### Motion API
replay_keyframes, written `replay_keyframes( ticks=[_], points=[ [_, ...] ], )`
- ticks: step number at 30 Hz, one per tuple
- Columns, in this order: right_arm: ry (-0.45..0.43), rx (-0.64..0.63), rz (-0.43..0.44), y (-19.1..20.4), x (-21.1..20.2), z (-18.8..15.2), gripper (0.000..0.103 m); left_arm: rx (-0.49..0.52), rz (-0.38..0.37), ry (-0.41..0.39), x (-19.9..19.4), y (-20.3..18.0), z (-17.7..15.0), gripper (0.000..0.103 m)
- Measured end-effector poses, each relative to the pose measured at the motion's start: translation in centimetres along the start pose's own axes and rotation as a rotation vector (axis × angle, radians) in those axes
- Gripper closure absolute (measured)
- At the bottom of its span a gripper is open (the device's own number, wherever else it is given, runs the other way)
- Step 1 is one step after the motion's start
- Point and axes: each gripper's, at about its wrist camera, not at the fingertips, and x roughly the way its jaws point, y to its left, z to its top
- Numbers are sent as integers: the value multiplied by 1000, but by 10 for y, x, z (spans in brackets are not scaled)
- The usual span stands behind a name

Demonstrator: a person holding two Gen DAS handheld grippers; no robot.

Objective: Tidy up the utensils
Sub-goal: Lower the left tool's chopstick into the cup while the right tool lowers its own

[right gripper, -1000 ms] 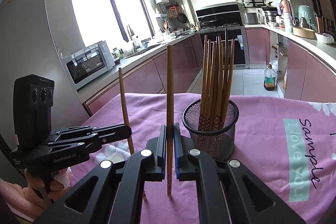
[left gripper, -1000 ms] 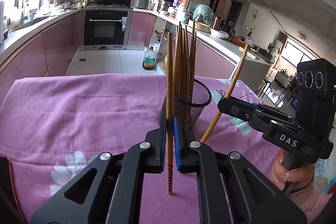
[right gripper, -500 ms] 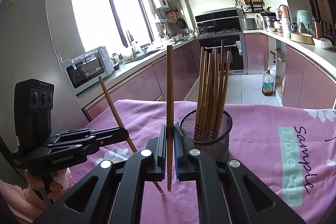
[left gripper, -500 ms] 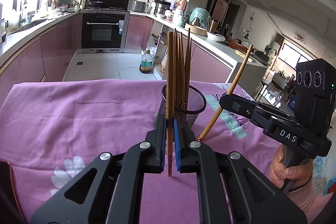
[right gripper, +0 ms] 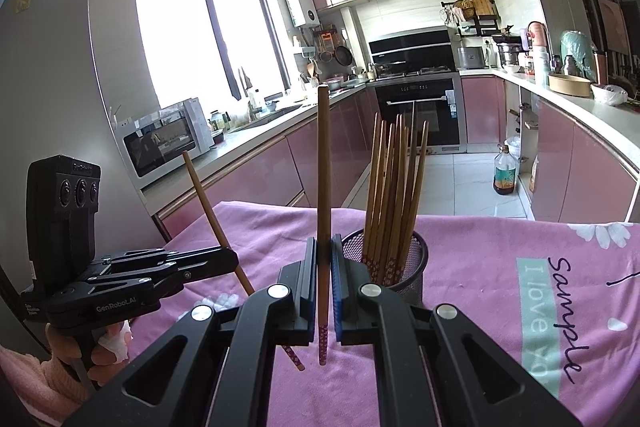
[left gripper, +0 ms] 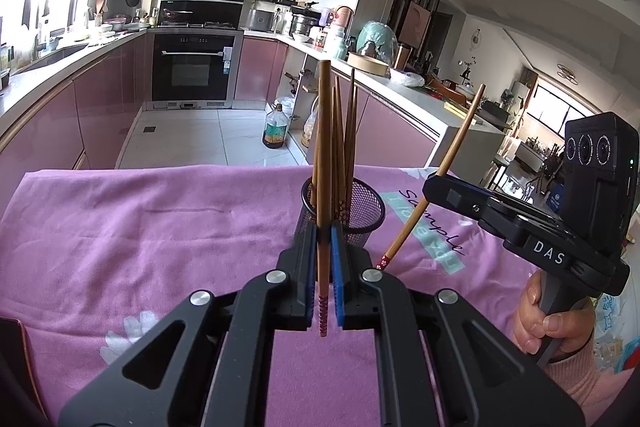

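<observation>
In the left wrist view my left gripper [left gripper: 323,229] is shut on a wooden chopstick [left gripper: 323,147], held upright with its patterned end down. Straight behind it stands the black mesh holder [left gripper: 362,213] with several chopsticks in it. My right gripper [left gripper: 434,187] reaches in from the right, shut on a tilted second chopstick [left gripper: 452,151]. In the right wrist view my right gripper [right gripper: 323,243] clamps that chopstick [right gripper: 323,167] upright, just left of the mesh holder [right gripper: 414,267]. My left gripper [right gripper: 230,259] at the left holds its leaning chopstick [right gripper: 208,203].
A pink tablecloth [left gripper: 160,227] with white flowers and a teal "Sample" label [right gripper: 540,307] covers the table. A hand [left gripper: 536,319] grips the right tool's handle. Beyond the table's far edge lie the kitchen floor, oven [left gripper: 192,67] and a bottle [left gripper: 275,131].
In the left wrist view the mesh holder has drifted from right of my chopstick to straight behind it. In the right view the left-held chopstick leans more. Both grips are unchanged.
</observation>
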Motion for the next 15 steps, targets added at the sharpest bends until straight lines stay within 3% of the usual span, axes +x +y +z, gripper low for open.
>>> replay_keyframes(
  ticks=[15],
  points=[
    [-51, -23, -14, -2, -8, 18, 98, 11, -27, -56, -10, 2, 21, 95]
  ],
)
